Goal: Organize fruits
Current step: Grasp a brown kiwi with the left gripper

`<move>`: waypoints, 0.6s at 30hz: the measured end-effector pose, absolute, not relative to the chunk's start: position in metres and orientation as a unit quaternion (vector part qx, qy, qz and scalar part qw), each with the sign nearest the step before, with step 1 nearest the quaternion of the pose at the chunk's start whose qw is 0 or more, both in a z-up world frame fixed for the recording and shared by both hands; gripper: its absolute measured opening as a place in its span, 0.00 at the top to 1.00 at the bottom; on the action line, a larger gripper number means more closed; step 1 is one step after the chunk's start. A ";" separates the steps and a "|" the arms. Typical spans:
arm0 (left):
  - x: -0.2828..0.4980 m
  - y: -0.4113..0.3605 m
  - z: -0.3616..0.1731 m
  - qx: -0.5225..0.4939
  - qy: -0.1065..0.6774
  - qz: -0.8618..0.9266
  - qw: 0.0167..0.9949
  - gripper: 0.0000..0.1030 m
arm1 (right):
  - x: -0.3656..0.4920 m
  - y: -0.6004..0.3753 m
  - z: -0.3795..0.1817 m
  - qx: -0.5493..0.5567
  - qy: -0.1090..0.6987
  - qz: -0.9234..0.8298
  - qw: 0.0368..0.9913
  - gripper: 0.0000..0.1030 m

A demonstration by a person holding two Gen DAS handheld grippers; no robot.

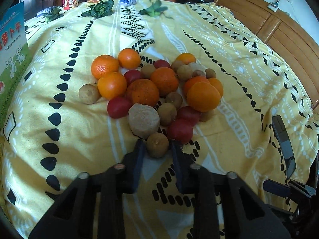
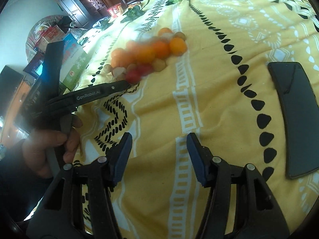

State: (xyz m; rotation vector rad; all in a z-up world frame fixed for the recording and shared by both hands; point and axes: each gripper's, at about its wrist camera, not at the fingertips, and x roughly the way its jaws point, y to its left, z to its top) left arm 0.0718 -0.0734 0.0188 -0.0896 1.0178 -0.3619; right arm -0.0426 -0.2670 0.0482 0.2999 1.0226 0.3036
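A pile of mixed fruit lies on the yellow patterned bedspread [image 1: 79,119]: several oranges [image 1: 203,96], red tomato-like fruits [image 1: 179,130], small brown round fruits and a pale tan lump [image 1: 144,120]. My left gripper [image 1: 157,145] is open, its jaws on either side of a small brown fruit [image 1: 157,145] at the pile's near edge, not closed on it. In the right wrist view the pile [image 2: 149,53] is blurred and far off, and the left gripper [image 2: 119,84] reaches it from the left. My right gripper [image 2: 159,139] is open and empty over bare bedspread.
A black phone [image 2: 295,117] lies on the bedspread right of my right gripper. A green and blue box [image 1: 12,59] stands at the left edge. Leafy greens [image 1: 98,9] and snack packs [image 1: 70,1] lie at the far end. A wooden headboard [image 1: 279,25] is at the right.
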 end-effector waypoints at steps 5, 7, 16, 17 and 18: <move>0.054 -0.046 0.032 -0.051 0.462 -0.142 0.874 0.78 | -0.034 -0.254 0.050 0.134 0.478 0.160 0.853 0.50; 0.046 -0.029 0.037 -0.065 0.459 -0.128 0.877 0.78 | -0.028 -0.245 0.052 0.128 0.474 0.170 0.854 0.51; 0.028 0.001 0.069 -0.090 0.428 -0.116 0.892 0.78 | 0.031 -0.234 0.065 0.108 0.445 0.142 0.878 0.51; 0.028 0.001 0.072 -0.091 0.424 -0.117 0.893 0.78 | 0.039 -0.234 0.066 0.105 0.444 0.137 0.879 0.49; 0.028 0.002 0.075 -0.091 0.421 -0.119 0.894 0.78 | 0.050 -0.231 0.065 0.100 0.448 0.133 0.879 0.49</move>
